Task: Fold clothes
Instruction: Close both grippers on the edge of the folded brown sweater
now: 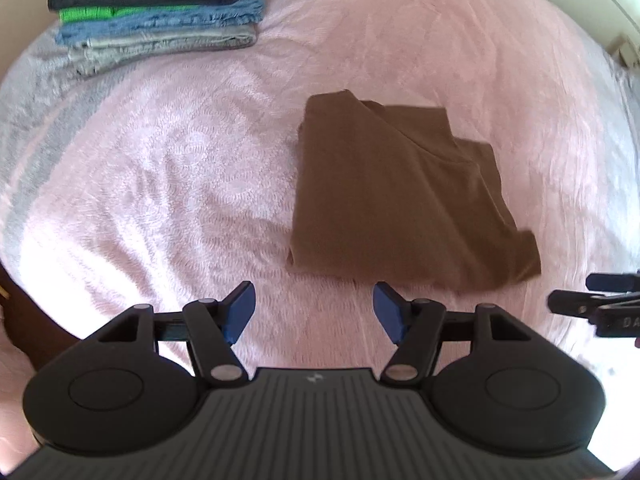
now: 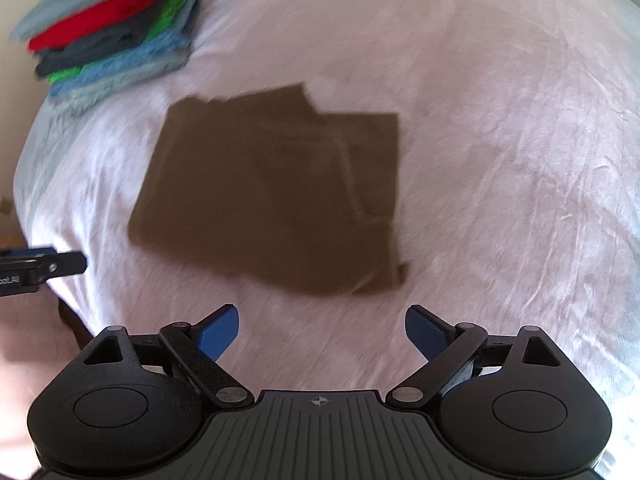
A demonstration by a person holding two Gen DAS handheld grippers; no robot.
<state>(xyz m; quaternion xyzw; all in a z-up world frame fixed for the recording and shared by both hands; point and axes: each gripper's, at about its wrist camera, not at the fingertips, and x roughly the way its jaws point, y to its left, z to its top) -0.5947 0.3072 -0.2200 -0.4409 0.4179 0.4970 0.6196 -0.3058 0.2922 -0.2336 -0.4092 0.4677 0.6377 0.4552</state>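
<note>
1. A brown piece of clothing [image 1: 400, 200] lies folded flat on a bed. It makes a rough square, with a few layers that step out at the far side and one small corner that sticks out at the near right edge.
2. The bed has a soft pink blanket [image 1: 180, 160] on it, and the brown cloth sits on the blanket near the middle.
3. The left gripper [image 1: 314, 312] hangs over the blanket just in front of the near edge of the brown cloth. Its jaws are spread wide, and nothing is between the blue pads [image 1: 240, 312].
4. The right gripper [image 2: 322, 334] is also above the blanket, close to the near edge of the brown cloth [image 2: 272, 192]. Its jaws are spread wide too and hold nothing.
5. Neither gripper touches the cloth.
6. Each camera sees a bit of the other gripper at its side edge.
7. A stack of folded clothes [image 1: 156, 20] sits at the far left corner of the bed, well apart from the brown cloth. It has grey, blue, green, dark and red layers.
</note>
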